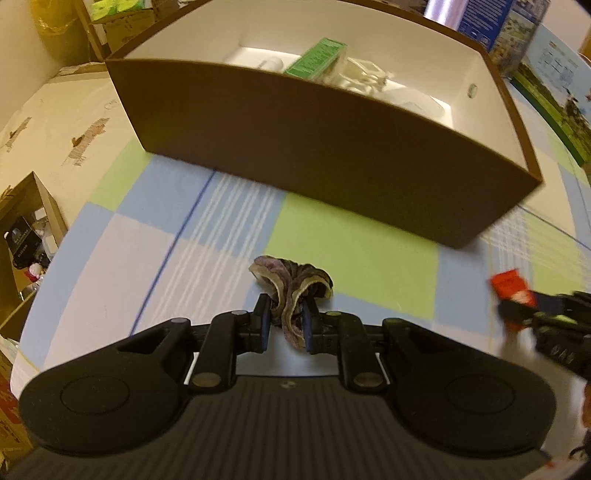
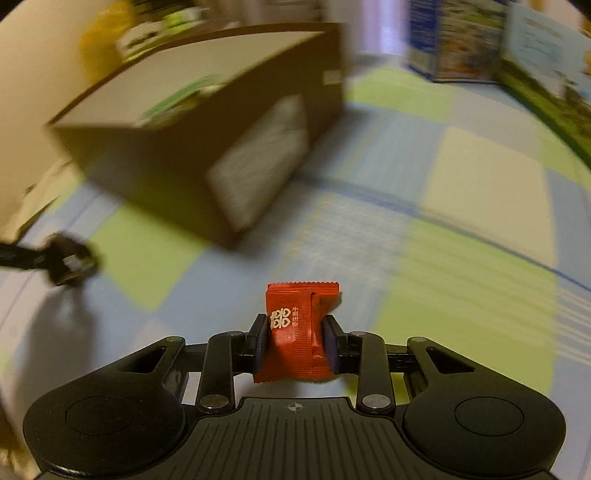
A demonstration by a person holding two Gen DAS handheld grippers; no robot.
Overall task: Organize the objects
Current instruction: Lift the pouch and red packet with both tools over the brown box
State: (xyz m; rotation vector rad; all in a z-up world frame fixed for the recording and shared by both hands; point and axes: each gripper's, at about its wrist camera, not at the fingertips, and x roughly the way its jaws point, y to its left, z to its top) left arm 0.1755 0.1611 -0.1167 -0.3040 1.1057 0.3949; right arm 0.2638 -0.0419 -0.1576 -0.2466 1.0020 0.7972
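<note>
Brown box point(image 1: 332, 147), white inside, sits open on checked cloth; green carton point(image 1: 317, 59) and pale items inside. Crumpled purple-brown shell-like piece point(image 1: 291, 284) pinched between left jaws, above cloth. Red sachet point(image 2: 295, 325) with white print, upright, clamped between right jaws, near box.

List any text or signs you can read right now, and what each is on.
Red packet in the right gripper: a white double-happiness sign "囍"; the small characters beside it are too small to read.
Green carton in the brown box: print too small.
Blue boxes behind: blurred, unreadable.
</note>
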